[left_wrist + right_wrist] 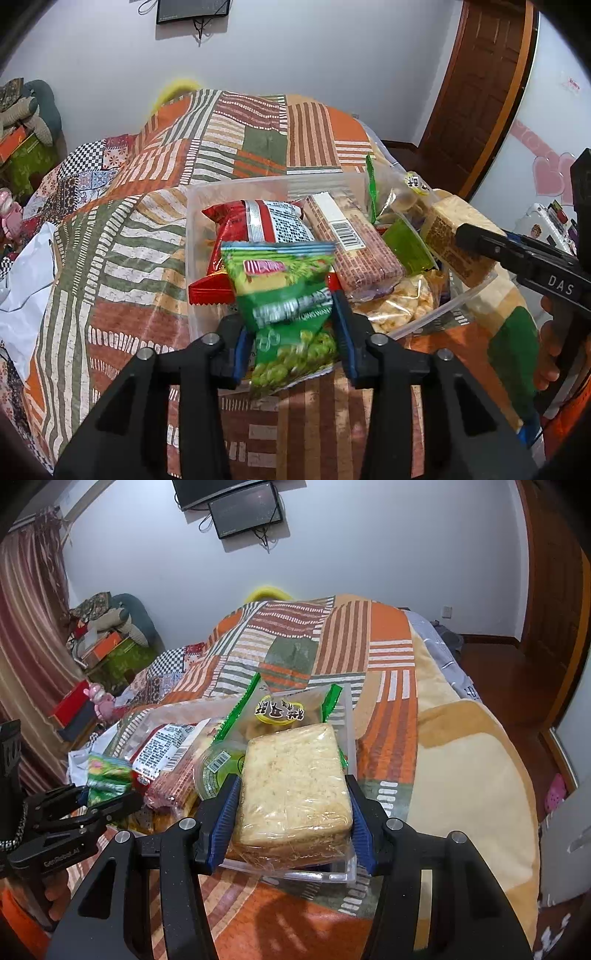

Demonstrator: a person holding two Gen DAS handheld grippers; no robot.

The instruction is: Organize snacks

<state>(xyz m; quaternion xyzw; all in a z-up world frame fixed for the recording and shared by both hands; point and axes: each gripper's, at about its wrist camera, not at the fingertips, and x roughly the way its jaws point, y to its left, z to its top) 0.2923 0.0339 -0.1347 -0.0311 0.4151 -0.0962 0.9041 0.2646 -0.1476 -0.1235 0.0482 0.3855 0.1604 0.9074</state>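
Observation:
A clear plastic bin point(192, 221) sits on the patchwork bedspread and holds several snack packs. My left gripper point(291, 339) is shut on a green pea snack bag point(288, 295) and holds it over the bin's near edge. My right gripper point(291, 812) is shut on a wrapped pale cracker block point(291, 782), held above the bin's right side; it also shows in the left wrist view point(454, 236). In the bin lie a red packet point(236, 225), a brown biscuit pack point(354, 243), a green jelly cup point(216, 771) and a green-edged cookie bag point(284, 709).
The bedspread point(147, 229) covers the bed around the bin. A white plastic bag point(26, 284) lies at the left. Boxes and cushions point(110, 635) are piled by the wall. A wooden door point(487, 81) stands at the right.

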